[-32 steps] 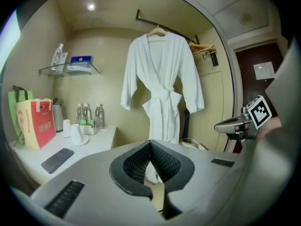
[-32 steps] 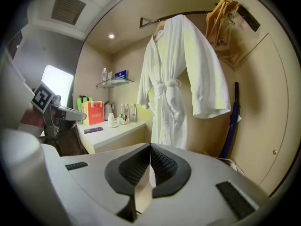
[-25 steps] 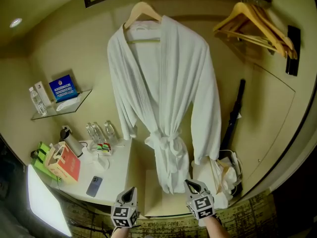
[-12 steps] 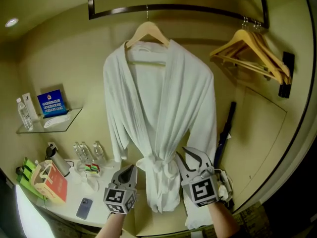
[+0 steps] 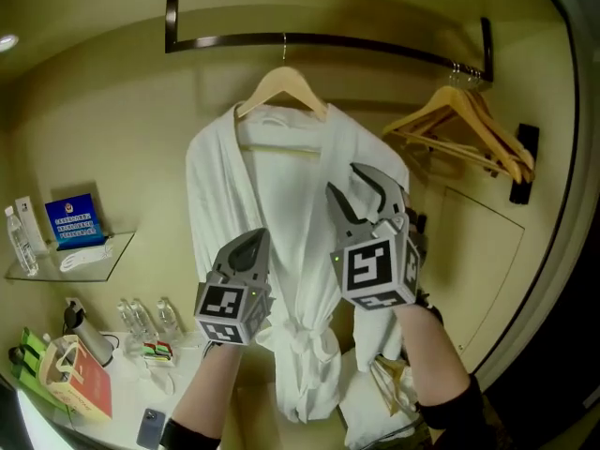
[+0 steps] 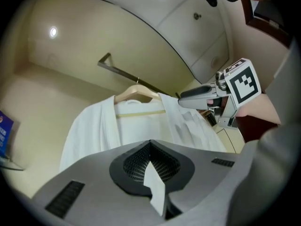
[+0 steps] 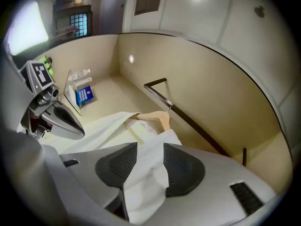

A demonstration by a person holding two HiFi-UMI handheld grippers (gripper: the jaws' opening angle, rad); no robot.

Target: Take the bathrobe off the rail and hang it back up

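Bathrobe [image 5: 281, 181] hangs on rail [image 5: 375, 51]; left tongs [image 5: 254, 244] closed, empty; right tongs [image 5: 348, 183] just opening, half-spread, empty.

My left tongs [image 5: 253, 240] sit left of centre in the head view, jaws pressed shut and empty, pointing up and slightly right. My right tongs [image 5: 345, 180] are higher, at centre, jaws just opening, nothing gripped between them. My left forearm [image 5: 202, 392] and right forearm [image 5: 431, 364] reach up from the bottom edge.
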